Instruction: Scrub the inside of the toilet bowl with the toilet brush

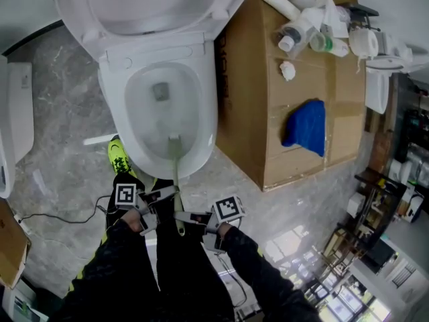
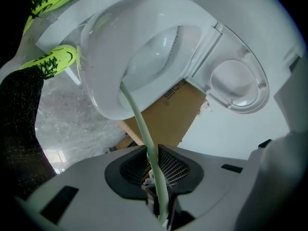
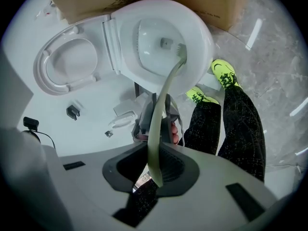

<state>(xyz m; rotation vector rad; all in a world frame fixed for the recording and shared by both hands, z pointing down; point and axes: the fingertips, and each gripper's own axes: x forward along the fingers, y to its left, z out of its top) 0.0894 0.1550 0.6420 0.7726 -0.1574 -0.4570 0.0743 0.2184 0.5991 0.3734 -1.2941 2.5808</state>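
Closed on the pale green handle of the toilet brush (image 1: 175, 174) are both tongs: the left gripper (image 1: 169, 197) nearer the bowl, the right gripper (image 1: 190, 217) just behind it. Ahead of them, the brush's head sits inside the toilet bowl (image 1: 205, 116), low against its near wall. A cardboard box (image 1: 258, 106) stands beyond the right gripper.

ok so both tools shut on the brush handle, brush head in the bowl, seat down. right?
No: the seat is up, tipped back behind the bowl; the head view shows it. Otherwise yes: left tool and right tool are shut on the brush handle, brush head in the bowl.
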